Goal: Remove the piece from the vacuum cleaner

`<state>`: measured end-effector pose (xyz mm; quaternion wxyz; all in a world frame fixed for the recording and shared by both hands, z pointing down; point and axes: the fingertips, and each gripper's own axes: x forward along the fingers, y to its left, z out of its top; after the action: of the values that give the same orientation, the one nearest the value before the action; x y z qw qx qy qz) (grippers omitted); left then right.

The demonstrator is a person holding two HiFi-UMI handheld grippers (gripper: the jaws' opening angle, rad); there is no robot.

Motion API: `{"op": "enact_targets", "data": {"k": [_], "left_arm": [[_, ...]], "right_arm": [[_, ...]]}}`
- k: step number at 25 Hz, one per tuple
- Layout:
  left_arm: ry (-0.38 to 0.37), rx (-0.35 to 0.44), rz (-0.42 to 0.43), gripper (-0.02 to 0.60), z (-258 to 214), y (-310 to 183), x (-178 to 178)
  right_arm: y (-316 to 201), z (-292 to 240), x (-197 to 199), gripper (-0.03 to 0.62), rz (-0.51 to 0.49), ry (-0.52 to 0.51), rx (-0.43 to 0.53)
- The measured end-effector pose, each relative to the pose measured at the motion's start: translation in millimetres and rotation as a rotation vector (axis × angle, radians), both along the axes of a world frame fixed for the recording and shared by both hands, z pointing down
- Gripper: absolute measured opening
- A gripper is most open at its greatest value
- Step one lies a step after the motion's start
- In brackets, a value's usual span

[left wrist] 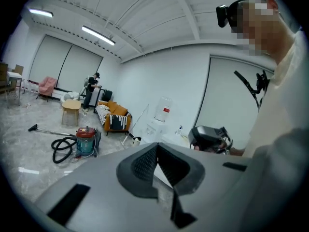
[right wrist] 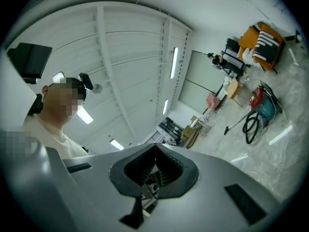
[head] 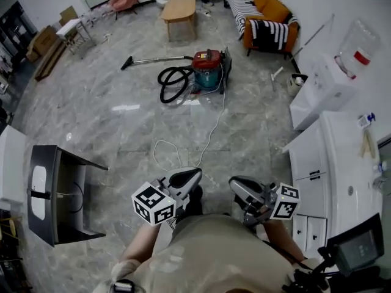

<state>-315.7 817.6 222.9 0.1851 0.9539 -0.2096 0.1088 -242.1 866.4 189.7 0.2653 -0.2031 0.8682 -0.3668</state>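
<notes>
a: jaws?
b: left gripper (left wrist: 157,145) shut, pads tip to tip, nothing between. right gripper (right wrist: 155,146) shut as well, empty. both held low in front of the person (head: 214,255), well apart from the job.
a: and the vacuum (head: 208,69)?
b: far off across the floor (head: 122,121), near the sofa (head: 266,11). upright, red on top, hose (head: 171,81) coiled at its left, wand (head: 160,59) flat on the floor, pointing left. impossible to tell from here which piece to pull; likely the wand or the hose end.
a: first move, then?
b: walk up before anything else. mind the cord (head: 214,124) trailing from the vacuum toward the person; step beside it, never on it.
a: and on arrival?
b: crouch and look for the joint first. open both in good time, not at the last instant. brace the vacuum with one, take the piece close to its joint with the other, square across it. pull straight along the joint, with a slight twist if tight; no levering sideways.
a: risks?
b: dragging or tipping the vacuum if left unbraced; slipping off a smooth surface if gripped too lightly or too far from the joint.
</notes>
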Motion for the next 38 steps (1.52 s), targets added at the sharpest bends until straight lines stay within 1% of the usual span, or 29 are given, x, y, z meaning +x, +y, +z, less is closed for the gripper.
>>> {"op": "enact_targets", "data": {"k": [1, 3, 6, 8, 11, 14, 17, 21, 24, 27, 29, 31, 32, 35, 38], "left_arm": [[0.011, 0.007, -0.001, 0.005, -1.6, -15.4, -8.5], [0.058, 0.008, 0.012, 0.005, -7.4, -43.1, -22.4], [0.148, 0.008, 0.044, 0.005, -21.9, -78.0, -42.8], [0.178, -0.008, 0.055, 0.004, -27.1, -99.2, -58.0], [0.179, -0.013, 0.078, 0.005, -26.8, -126.5, -73.3], [0.166, -0.01, 0.084, 0.005, -25.0, -149.4, -89.8], [0.177, -0.002, 0.096, 0.005, -28.8, -165.1, -104.0], [0.199, 0.025, 0.125, 0.005, -33.9, -173.6, -103.6], [0.205, 0.024, 0.122, 0.005, -33.0, -182.4, -106.4], [0.212, 0.023, 0.093, 0.005, -34.6, -193.8, -111.7], [0.229, 0.018, 0.055, 0.005, -34.2, -204.2, -110.7], [0.227, 0.001, 0.027, 0.005, -30.3, -213.6, -106.1], [0.215, -0.002, 0.023, 0.005, -28.3, -217.3, -103.1], [0.177, 0.013, 0.012, 0.005, -25.5, -231.4, -86.2], [0.151, -0.02, 0.014, 0.005, -17.0, -249.4, -45.1]], "right_arm": [[-12.9, 0.9, -7.8, 0.003, 0.011, 0.007, -0.019], [-37.8, -0.6, -26.3, 0.003, 0.03, 0.055, -0.032], [-73.3, -7.9, -61.2, 0.003, 0.036, 0.141, -0.009], [-95.6, -15.7, -85.1, 0.003, 0.018, 0.171, 0.016], [-125.0, -21.5, -105.7, 0.003, 0.021, 0.205, 0.035], [-147.0, -22.9, -119.4, 0.003, 0.041, 0.199, 0.026], [-168.3, -26.6, -134.4, 0.003, 0.047, 0.19, 0.02], [-192.0, -19.9, -144.4, 0.003, 0.033, 0.204, -0.027], [-204.0, -15.9, -152.4, 0.003, 0.012, 0.189, -0.048], [-217.6, -14.7, -158.3, 0.003, -0.012, 0.193, -0.058], [-226.9, -7.7, -157.6, 0.003, -0.025, 0.228, -0.082], [-236.3, 3.6, -153.5, 0.003, -0.023, 0.26, -0.12], [-241.7, 7.8, -150.4, 0.003, -0.019, 0.255, -0.135], [-264.2, 12.1, -133.2, 0.003, -0.026, 0.195, -0.15], [-285.9, 14.2, -95.5, 0.003, -0.025, 0.16, -0.158]]}}
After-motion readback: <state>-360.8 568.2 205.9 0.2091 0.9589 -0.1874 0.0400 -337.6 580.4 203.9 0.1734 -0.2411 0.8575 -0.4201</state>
